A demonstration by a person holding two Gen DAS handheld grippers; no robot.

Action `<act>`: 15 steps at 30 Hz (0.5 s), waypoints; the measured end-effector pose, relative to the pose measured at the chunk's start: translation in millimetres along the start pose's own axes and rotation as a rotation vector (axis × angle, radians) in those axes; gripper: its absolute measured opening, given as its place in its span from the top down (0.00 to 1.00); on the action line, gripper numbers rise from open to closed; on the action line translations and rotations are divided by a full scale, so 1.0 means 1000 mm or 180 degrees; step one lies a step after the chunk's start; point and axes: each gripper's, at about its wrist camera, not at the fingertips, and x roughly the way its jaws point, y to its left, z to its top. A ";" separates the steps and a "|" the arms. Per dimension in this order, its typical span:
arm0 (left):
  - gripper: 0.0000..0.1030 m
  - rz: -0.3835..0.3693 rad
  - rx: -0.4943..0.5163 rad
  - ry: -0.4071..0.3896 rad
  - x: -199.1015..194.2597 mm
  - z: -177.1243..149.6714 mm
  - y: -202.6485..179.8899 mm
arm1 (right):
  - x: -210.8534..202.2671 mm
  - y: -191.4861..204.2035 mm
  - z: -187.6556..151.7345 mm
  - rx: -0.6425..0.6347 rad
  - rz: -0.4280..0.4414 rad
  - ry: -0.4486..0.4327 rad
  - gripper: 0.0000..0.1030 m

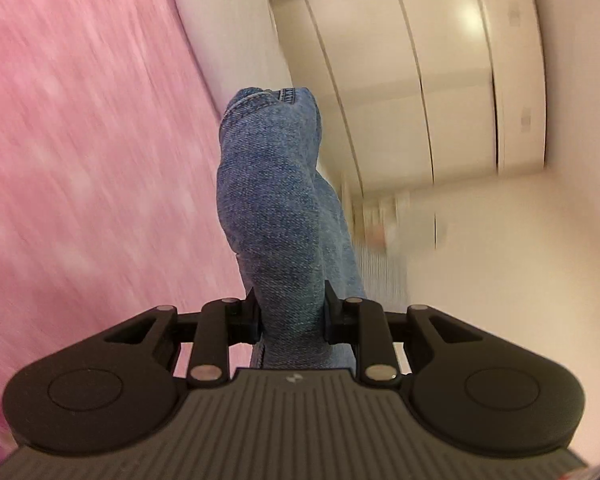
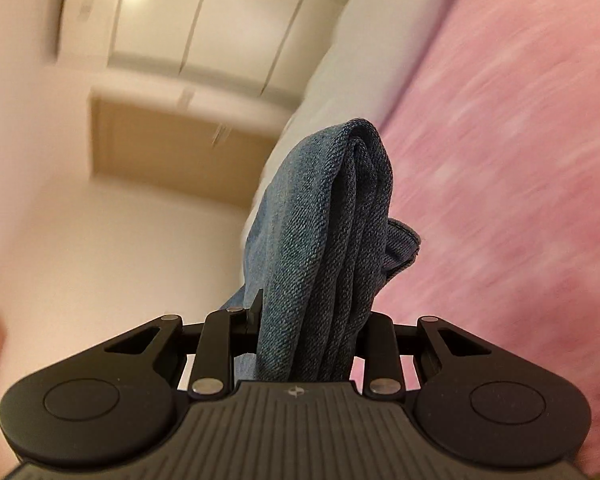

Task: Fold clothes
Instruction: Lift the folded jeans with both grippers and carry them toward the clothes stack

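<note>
My left gripper (image 1: 291, 312) is shut on a bunched fold of blue denim jeans (image 1: 275, 200), which stand up between the jaws and show a stitched seam at the top. My right gripper (image 2: 312, 320) is shut on another thick fold of the same jeans (image 2: 324, 232), with several layers pressed together. Both grippers are held in the air, tilted, above the pink bedspread (image 1: 79, 140), which also shows in the right wrist view (image 2: 500, 140). The rest of the jeans is hidden below the grippers.
A white headboard or bed edge (image 1: 227, 32) borders the pink bedspread. White wardrobe doors (image 1: 420, 60) fill the wall behind. A tan door (image 2: 171, 152) shows in the right wrist view. The background is blurred by motion.
</note>
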 end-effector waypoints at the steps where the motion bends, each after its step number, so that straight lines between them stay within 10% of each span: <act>1: 0.79 0.0007 -0.0035 -0.0161 -0.027 0.019 0.008 | 0.029 0.017 -0.014 -0.0063 0.0059 0.0127 0.71; 15: 0.79 0.0122 0.0044 -0.1242 -0.310 0.348 0.098 | 0.411 0.223 -0.226 -0.0350 0.0627 0.1046 0.71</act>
